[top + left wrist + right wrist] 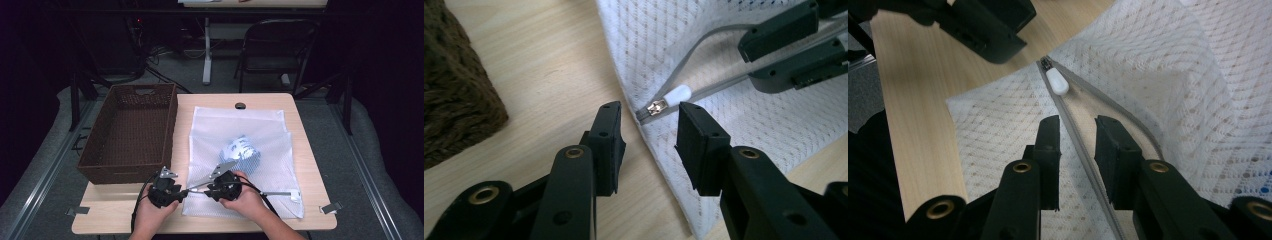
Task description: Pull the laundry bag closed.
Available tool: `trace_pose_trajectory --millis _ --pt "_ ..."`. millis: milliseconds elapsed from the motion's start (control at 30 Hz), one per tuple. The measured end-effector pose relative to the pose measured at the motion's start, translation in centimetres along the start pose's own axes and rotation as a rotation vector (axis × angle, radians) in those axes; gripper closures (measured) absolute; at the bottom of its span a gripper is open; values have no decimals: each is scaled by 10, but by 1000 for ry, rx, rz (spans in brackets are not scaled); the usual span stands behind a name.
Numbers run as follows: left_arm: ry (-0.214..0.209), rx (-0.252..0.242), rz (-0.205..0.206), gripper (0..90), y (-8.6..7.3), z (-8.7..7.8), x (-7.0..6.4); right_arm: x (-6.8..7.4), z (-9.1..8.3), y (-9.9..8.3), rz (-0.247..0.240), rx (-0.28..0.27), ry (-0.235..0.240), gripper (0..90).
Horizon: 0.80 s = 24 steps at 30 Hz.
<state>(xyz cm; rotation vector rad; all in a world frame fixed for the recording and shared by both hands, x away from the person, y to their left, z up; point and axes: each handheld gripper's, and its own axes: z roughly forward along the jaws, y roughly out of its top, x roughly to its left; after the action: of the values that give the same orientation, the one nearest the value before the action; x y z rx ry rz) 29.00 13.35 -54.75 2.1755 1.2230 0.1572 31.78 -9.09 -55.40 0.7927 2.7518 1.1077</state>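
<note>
I have the white mesh laundry bag (pixel 240 165) lying flat on the wooden table (pixel 305 145), to the right of the brown wicker basket (pixel 131 132), and a blue and white patterned garment (pixel 241 154) shows through the mesh near the bag's middle. My left gripper (pixel 649 135) sits at the bag's near left corner with its jaws spread, and nothing is pinched between them. In the left gripper view the zipper slider (pixel 657 107) with its white pull tab (pixel 675 93) lies on the bag's edge just past the gap between my jaws, close to the tips but not touching them. My right gripper (pixel 1077 142) is just beside the left one, over the bag, and its jaws are spread as well. In the right gripper view the grey zipper tape (pixel 1083 150) runs up between those jaws without being pinched, and the pull tab (pixel 1057 81) lies farther along it. From the high view, both hands (pixel 245 197) come in at the near edge of the table, the grippers almost meeting at the bag's corner.
</note>
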Motion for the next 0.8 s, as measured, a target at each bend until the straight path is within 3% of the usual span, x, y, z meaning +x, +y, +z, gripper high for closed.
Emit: trace_pose_trajectory --millis 333,600,800 --pt "8 40 16 584 -5 13 -10 -1 -7 1 -20 -14 -12 716" --pt "66 82 73 582 -6 20 -21 -5 -11 0 -14 -25 -21 710" --pt "138 72 95 685 -7 21 -27 -4 -11 0 -16 -21 -22 709"
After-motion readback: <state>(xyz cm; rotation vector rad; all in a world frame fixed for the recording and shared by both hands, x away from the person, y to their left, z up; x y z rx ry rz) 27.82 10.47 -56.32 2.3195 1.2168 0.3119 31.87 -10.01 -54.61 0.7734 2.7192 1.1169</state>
